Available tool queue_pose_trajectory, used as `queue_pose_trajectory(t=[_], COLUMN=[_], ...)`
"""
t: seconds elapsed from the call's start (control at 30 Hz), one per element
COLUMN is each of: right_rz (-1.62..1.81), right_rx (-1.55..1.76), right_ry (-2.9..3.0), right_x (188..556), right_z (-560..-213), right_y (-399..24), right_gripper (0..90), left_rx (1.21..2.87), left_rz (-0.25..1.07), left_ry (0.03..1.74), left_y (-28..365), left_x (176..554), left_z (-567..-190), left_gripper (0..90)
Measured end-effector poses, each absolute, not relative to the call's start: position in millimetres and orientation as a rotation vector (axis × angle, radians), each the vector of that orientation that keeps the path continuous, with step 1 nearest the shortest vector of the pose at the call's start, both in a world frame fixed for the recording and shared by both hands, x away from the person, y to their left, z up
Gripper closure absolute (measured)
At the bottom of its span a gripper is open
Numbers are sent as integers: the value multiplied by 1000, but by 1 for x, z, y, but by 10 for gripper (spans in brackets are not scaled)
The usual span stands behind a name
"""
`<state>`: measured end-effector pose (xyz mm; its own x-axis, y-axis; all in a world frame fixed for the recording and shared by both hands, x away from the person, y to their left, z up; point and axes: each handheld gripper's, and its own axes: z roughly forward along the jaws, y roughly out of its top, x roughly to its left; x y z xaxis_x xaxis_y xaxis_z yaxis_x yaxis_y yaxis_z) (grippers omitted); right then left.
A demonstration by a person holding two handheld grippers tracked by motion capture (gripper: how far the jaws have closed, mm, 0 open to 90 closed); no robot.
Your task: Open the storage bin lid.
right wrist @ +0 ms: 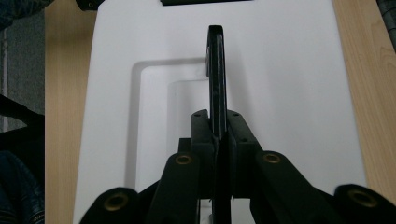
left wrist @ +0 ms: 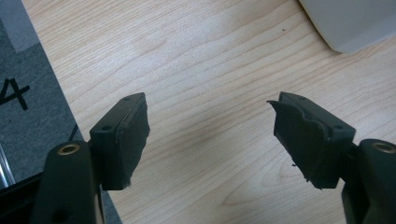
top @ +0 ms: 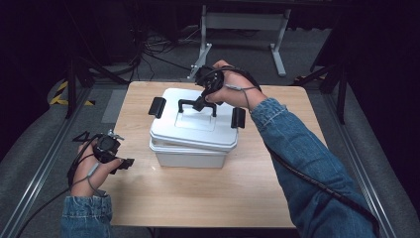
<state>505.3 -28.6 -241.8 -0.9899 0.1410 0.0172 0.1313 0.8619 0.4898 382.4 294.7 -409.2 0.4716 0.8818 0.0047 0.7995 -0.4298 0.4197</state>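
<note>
Dark studio flooring and a tangle of cables surround a pale wooden table [top: 198, 198], where a person in denim sleeves works two hand-held grippers on a white storage box [top: 190, 148]. The box sits near the table's centre, its lid [top: 198, 126] resting slightly askew on the base, with black latches at 9 and 3 o'clock swung outward.

At 12 o'clock over the lid, the right gripper [top: 202, 103] has its jaws pinched tight on the black carry handle [top: 197, 106], which stands upright; in the right gripper view the handle [right wrist: 216, 70] runs edge-on straight up from between the closed pads. At 8 o'clock from the box, the left gripper [top: 125, 163] waits low over bare wood, its jaws spread wide with nothing between them.

Lifting the lid cleanly probably calls for a straight vertical pull, keeping the pinch centred on the handle so the lid rises level rather than tipping. The free gripper could steady the base if it starts to come up too.
</note>
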Motion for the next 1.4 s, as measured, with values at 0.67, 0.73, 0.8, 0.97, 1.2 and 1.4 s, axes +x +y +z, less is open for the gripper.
queue_pose_trajectory(t=[0.67,0.73,0.8,0.97,1.2,1.4], right_rz=[859,858,861,880,868,836], right_rx=[335,358,375,415,485,581], right_ry=[2945,2935,2925,2904,2883,2854], right_x=[506,507,507,509,512,514], right_z=[-217,-216,-216,-216,-217,-221], right_y=[-99,-108,-116,-139,-169,-203], right_gripper=[841,841,841,841,841,841], left_rx=[2386,2382,2383,2385,2382,2388], left_rz=[299,298,300,294,289,289], left_ry=[1413,1415,1418,1420,1428,1432], left_y=[291,290,290,290,291,291], left_x=[390,391,391,390,390,390], left_z=[-415,-415,-415,-415,-416,-418], left_gripper=[273,273,273,273,273,273])
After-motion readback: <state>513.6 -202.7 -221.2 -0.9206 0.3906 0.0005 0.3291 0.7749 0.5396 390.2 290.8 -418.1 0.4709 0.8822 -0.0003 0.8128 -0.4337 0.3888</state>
